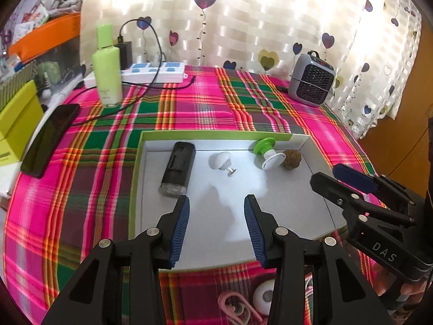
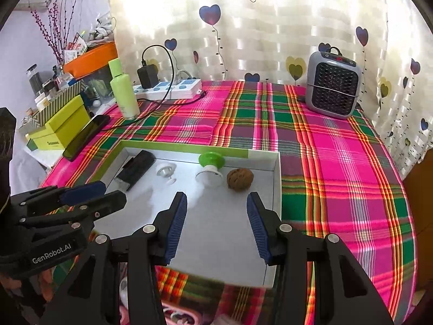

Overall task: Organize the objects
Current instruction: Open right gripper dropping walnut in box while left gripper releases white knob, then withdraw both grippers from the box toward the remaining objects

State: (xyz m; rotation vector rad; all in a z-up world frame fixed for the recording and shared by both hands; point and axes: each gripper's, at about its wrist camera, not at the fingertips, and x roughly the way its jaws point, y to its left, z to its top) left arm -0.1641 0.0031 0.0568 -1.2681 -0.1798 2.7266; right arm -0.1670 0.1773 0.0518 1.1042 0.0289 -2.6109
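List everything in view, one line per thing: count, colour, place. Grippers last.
box lid: one, white with green rim, middle of the cloth
black device: one, black, left in the lid
knob: one, white, beside the device
suction cup: one, green and white, far side of the lid
walnut: one, brown, right of the cup
bottle: one, pale green, far left
power strip: one, white and blue, behind the bottle
phone: one, black, left edge
heater: one, grey, far right
left gripper: one, black, open, empty
right gripper: one, black, open, empty
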